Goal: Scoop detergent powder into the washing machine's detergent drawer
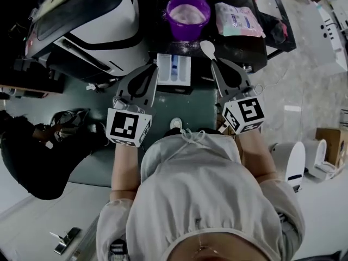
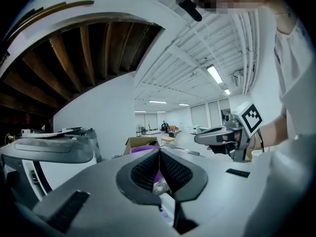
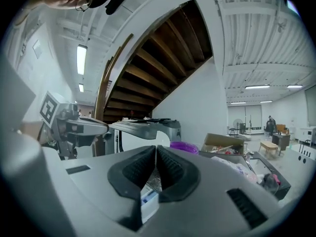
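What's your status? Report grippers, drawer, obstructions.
Left gripper shut, empty. Right gripper shut on spoon, by detergent drawer. Purple tub open beyond it. Nothing over drawer.

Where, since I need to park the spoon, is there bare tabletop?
Bare dark tabletop lies on the person's side of the packet, right of the spoon. It is crowded between the purple bowl and the drawer.

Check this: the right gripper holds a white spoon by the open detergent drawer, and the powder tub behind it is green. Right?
Wrong colour: the powder tub is purple, not green, as the head view shows. The right gripper does hold the white spoon by the open detergent drawer.
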### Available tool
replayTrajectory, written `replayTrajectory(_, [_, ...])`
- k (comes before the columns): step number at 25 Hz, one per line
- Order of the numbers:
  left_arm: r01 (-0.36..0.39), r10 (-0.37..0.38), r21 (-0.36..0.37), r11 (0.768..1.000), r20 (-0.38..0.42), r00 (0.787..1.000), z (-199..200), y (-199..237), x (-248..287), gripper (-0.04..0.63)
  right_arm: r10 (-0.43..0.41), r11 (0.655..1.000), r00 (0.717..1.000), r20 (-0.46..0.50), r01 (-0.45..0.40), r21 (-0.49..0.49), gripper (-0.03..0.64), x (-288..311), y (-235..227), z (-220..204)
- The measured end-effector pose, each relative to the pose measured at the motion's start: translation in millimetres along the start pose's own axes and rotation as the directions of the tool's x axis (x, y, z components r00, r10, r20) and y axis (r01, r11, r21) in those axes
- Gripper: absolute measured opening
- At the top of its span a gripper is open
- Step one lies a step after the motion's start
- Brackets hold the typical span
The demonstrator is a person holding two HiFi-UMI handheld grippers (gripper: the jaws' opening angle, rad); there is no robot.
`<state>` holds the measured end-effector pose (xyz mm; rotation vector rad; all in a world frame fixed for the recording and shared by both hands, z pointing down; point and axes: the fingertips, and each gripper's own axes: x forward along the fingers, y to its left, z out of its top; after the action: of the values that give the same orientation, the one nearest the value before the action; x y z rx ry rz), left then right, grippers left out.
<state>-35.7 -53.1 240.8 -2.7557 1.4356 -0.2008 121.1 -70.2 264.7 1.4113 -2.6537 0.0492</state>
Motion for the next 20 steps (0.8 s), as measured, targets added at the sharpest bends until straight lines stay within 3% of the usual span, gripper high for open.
replayTrajectory(6, [0.015, -0.015, -0.036, 0.999, -0.012, 1.000, -6.1, 29.4, 45.7, 0.021, 0.012, 1.000, 0.998, -0.067, -0.012, 0.002, 0.012, 53.1, -29.2, -2.8])
replayTrajectory(13, [-0.025, 0.024, -0.032, 0.999, -0.027, 0.999, -6.4, 54.6, 97.8, 0.021, 0.104, 0.994, 0.978, -0.179, -0.108, -0.014, 0.012, 123.2, -74.2, -9.9])
replayTrajectory(17, [-0.049, 0.048, -0.035, 0.998, -0.036, 0.998, -8.5, 68.4, 120.7, 0.021, 0.157, 0.983, 0.947, -0.279, -0.177, -0.048, 0.012, 161.5, -89.0, -18.3])
replayTrajectory(20, [-0.058, 0.056, -0.041, 0.997, -0.046, 0.997, -12.3, 74.9, 135.0, 0.021, 0.198, 0.966, 0.900, -0.387, -0.246, -0.079, 0.012, 184.2, -94.4, -31.4])
